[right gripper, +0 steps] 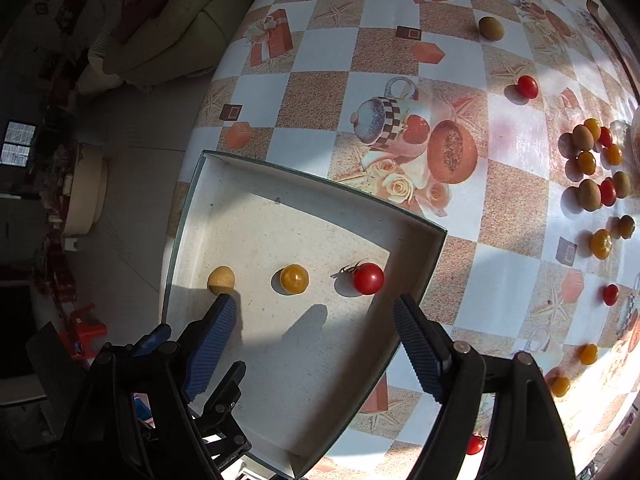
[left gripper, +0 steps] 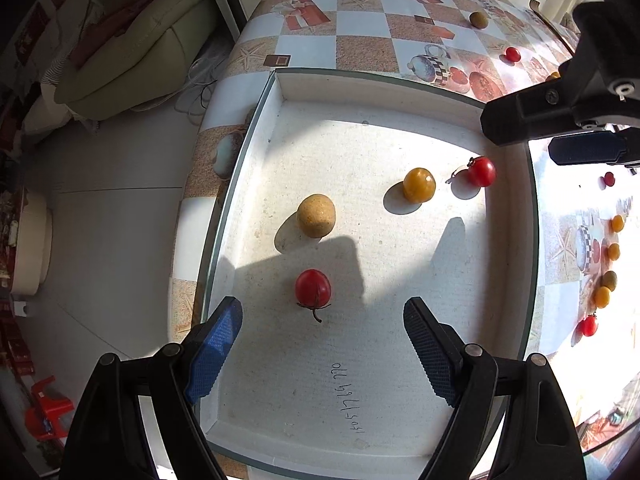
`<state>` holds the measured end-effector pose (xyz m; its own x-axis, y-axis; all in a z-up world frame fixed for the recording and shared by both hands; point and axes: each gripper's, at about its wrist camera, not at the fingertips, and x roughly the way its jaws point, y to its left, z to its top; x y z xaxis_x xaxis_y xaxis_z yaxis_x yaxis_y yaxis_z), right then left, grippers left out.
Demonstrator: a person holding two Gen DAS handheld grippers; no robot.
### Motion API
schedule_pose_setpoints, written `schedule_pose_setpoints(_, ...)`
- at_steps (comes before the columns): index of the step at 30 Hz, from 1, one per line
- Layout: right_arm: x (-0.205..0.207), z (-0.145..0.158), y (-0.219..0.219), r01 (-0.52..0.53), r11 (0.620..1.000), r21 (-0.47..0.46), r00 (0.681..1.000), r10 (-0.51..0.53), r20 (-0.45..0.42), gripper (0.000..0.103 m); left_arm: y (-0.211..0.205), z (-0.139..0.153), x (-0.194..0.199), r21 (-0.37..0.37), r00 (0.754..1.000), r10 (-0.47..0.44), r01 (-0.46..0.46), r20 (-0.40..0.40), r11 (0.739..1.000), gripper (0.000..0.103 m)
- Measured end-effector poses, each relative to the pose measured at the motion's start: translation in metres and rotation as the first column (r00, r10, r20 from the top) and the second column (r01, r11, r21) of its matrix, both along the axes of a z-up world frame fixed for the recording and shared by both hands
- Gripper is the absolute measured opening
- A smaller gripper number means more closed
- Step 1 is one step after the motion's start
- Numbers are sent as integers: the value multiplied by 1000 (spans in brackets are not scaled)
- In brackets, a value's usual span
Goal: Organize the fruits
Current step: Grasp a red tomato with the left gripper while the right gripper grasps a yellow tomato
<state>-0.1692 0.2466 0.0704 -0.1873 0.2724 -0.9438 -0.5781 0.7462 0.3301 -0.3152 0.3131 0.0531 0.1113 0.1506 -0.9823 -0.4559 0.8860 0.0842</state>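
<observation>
We are seeing glossy-skinned tomatoes [left gripper: 313,286] lying in a matt, grainy white tray [left gripper: 280,120] on a shiny tablecloth [right gripper: 360,60].

A tray [left gripper: 516,216] is sitting on the tabletop [left gripper: 360,44] at its left edge, holding four fruits: a tomato [left gripper: 313,287] lying nearest the left gripper [left gripper: 322,344], a round fruit [left gripper: 316,216] just behind it, and another fruit [left gripper: 419,185] and a second tomato [left gripper: 481,171] lying side by side toward the tray's right wall. More fruits [right gripper: 592,160] are lying scattered on the tabletop to the right of the tray, well apart from it, with a lone fruit [right gripper: 491,28] sitting far behind. The right gripper [right gripper: 316,344] is hovering over the tray's near right part.
</observation>
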Motion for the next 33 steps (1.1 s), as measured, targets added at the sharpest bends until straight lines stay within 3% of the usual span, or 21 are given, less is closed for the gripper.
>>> schedule_pose_setpoints(8,27,2,-89,159,987,-38,987,-158,16,83,-37,25,39,17,993,-116,115,37,993,84)
schedule_pose_setpoints(19,33,-3,-194,322,943,-86,947,-320,33,83,-86,46,79,5,962,-264,264,71,964,84)
schedule_pose_setpoints(27,18,-27,-274,423,891,-163,904,-427,16,83,-120,34,103,-42,945,-323,325,54,945,84)
schedule_pose_setpoints(33,6,-39,-307,454,868,-200,887,-462,7,83,-156,18,115,-80,918,-395,396,29,915,84)
